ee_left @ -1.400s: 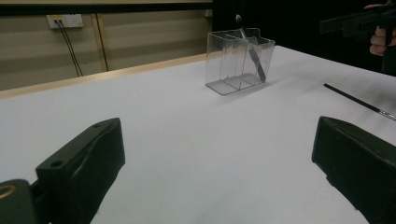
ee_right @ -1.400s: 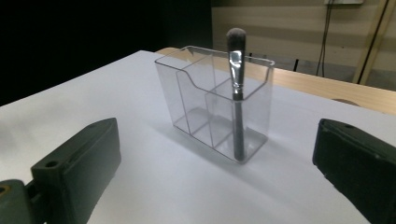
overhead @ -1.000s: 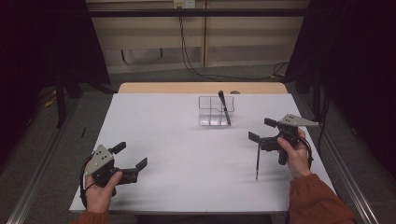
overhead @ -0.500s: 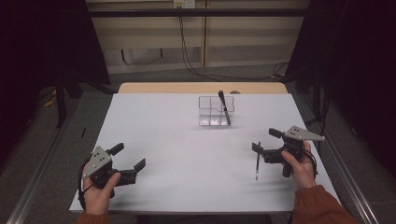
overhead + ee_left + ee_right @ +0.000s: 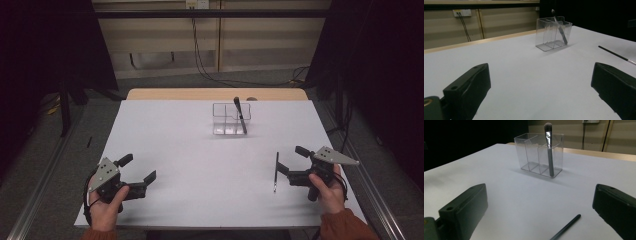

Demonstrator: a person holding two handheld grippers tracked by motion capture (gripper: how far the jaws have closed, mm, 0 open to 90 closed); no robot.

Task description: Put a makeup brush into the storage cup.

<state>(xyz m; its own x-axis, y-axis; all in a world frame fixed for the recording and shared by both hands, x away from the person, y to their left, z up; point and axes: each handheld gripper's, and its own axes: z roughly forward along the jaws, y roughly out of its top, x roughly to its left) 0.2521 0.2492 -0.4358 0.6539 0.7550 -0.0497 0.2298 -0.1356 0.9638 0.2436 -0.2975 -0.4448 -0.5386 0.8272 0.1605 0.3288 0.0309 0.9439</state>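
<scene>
White counter (image 5: 190, 150) carries two brushes. The right hand-held gripper (image 5: 291, 167) has dropped lower and nearer over the last second, jaws wide, now just beside the thin dark brush (image 5: 275, 171) lying flat at near right; pickup looks next. One grey-handled brush (image 5: 240, 115) stands in the single clear plastic three-slot holder (image 5: 222, 120). The left hand-held gripper (image 5: 139, 174) idles wide.
</scene>
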